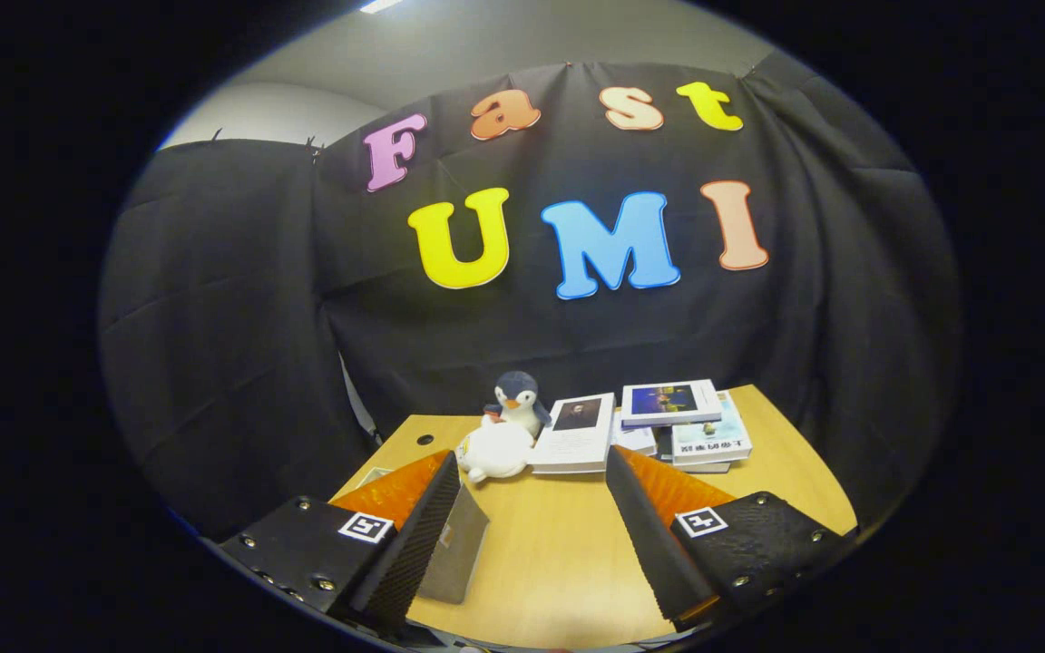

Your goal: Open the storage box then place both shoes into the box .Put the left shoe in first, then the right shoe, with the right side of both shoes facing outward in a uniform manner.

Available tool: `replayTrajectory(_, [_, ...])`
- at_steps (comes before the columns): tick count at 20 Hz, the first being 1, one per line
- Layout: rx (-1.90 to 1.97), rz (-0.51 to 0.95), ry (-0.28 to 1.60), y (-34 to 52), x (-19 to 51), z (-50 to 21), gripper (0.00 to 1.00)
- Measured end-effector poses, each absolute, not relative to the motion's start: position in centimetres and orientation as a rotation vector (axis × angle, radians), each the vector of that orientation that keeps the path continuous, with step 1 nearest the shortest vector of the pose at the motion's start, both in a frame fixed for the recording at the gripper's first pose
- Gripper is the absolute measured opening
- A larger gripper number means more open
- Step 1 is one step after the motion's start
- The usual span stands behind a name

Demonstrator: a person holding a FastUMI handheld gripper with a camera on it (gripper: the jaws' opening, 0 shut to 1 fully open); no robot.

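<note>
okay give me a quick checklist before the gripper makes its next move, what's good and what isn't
1. Gripper open: ok, fingers wide apart with nothing between them.
2. Path between the fingers: ok, bare wooden table there.
3. Storage box located: cannot tell; a grey panel by one finger may be part of it.
4. Shoes located: not ok, none found yet to aim for.
5. Clutter ahead: not ok, a plush penguin, a white plush toy and a pile of books sit beyond the fingers.
6. Box lid state: cannot tell.
</note>
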State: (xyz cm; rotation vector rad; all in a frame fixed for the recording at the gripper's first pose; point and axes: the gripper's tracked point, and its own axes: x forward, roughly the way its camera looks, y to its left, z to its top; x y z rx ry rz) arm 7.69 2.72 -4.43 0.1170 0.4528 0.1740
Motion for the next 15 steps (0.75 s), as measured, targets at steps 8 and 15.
replayTrajectory(8, [0.028, 0.092, 0.325, -1.4, 6.5, -1.0, 0.98])
replayTrajectory(15, [0.029, 0.082, 0.231, -2.4, 5.7, 1.0, 0.97])
